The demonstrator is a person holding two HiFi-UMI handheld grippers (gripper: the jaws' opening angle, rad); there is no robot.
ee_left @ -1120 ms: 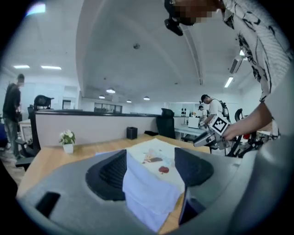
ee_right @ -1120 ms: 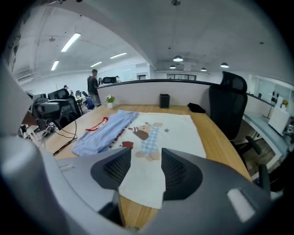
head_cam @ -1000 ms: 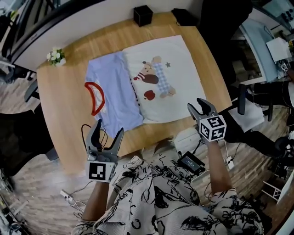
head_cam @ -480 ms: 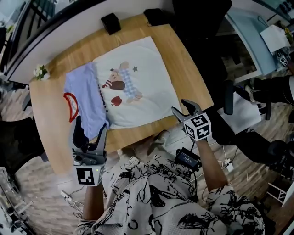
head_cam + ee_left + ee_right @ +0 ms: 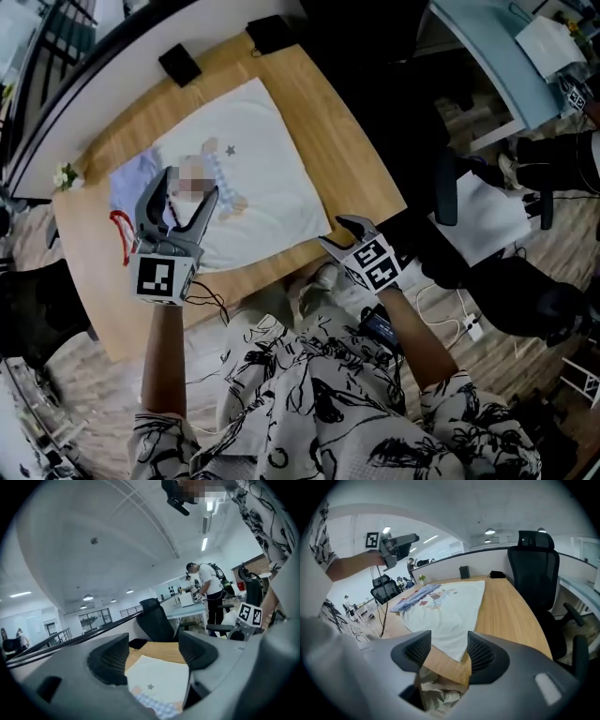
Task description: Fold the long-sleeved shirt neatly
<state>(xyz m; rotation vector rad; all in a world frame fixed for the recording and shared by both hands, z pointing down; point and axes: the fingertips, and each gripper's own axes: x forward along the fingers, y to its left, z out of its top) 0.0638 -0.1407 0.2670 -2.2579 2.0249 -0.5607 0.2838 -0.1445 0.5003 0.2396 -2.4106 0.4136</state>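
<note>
Long-sleeved shirt (image 5: 253, 169) lies flat on the wooden table (image 5: 328, 122), white body with a cartoon print facing up. A blue part (image 5: 131, 183) sits folded along its left side in the head view, with the red neckline (image 5: 120, 234) at that same edge.

Left gripper (image 5: 185, 192) is held up in the air over the left half of the shirt, clear of the cloth. Left gripper view: left gripper (image 5: 153, 654) fingers stand apart with nothing between them; the shirt (image 5: 164, 677) and its small star print show below and beyond the gap.

Right gripper (image 5: 342, 234) is at the near right corner of the shirt, by the table's near edge. Right gripper view: right gripper (image 5: 449, 651) fingers are apart and have just been opening. The shirt's corner (image 5: 445, 611) shows in the gap just beyond the pads, but neither pad presses on it.

2 black boxes (image 5: 179, 65) (image 5: 270, 33) stand at the far table edge, well apart from the shirt. 1 small flower pot (image 5: 64, 176) sits at the left corner. An office chair (image 5: 533, 569) stands beside the table
</note>
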